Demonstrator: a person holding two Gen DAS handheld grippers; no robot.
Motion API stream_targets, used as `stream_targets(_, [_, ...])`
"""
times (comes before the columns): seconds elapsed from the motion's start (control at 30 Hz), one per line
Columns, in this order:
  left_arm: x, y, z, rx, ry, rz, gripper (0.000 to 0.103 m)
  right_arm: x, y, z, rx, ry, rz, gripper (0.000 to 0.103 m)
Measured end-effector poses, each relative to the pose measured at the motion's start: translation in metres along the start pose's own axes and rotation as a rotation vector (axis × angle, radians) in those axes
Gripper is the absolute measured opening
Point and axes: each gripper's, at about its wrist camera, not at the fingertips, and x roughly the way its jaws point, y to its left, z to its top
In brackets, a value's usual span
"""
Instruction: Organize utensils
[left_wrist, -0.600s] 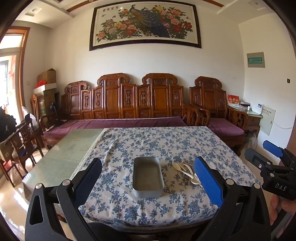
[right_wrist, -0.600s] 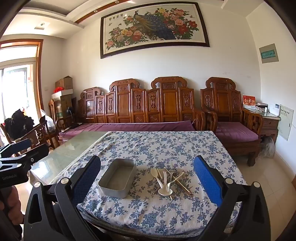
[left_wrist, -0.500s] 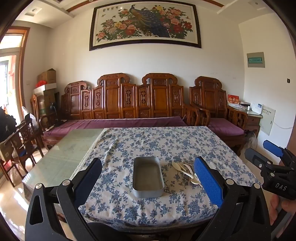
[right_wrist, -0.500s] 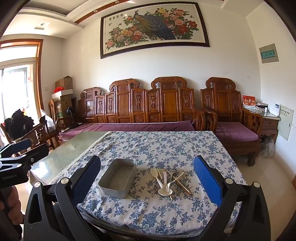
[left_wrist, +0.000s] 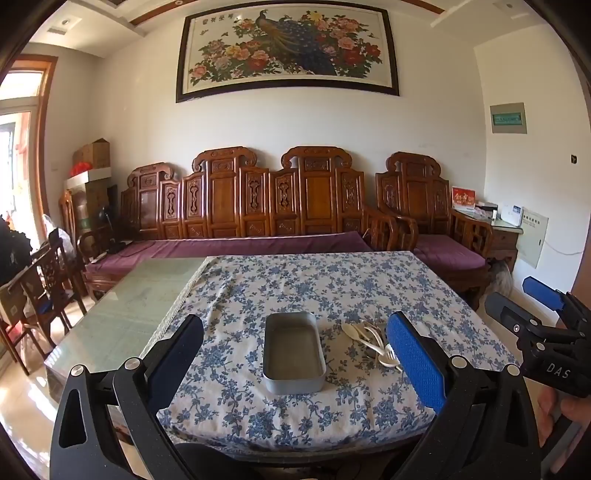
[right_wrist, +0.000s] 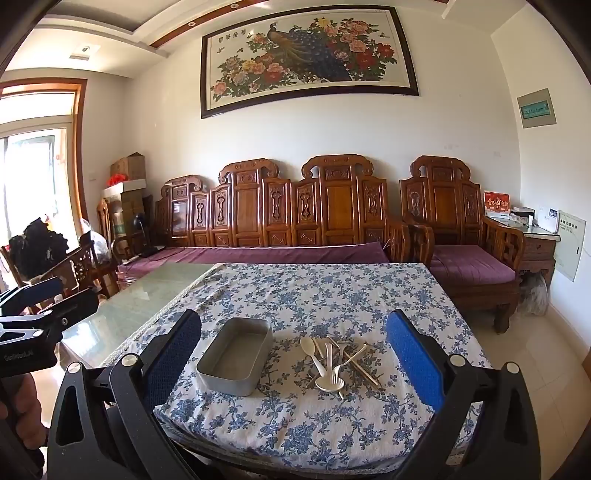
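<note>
Cream plastic spoons and forks with thin wooden sticks (right_wrist: 334, 360) lie in a loose pile near the table's (right_wrist: 295, 424) near edge, just right of an empty grey metal rectangular tin (right_wrist: 236, 356). They look light, stiff and slippery; pinch one handle. Left gripper (left_wrist: 295, 356) and right gripper (right_wrist: 293, 354) both gape empty, short of the table. Cloth beyond lies bare.
</note>
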Motion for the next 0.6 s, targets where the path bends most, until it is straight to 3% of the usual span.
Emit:
stream_targets(0.27, [0.000, -0.001, 0.000, 0.001, 0.010, -0.004, 0.096, 0.007, 0.013, 0.000, 0.002, 0.008, 0.000, 0.100])
stream_targets(0.6, [0.021, 0.002, -0.013, -0.003, 0.086, -0.024, 0.096, 0.019, 0.007, -0.012, 0.007, 0.045, -0.011, 0.100])
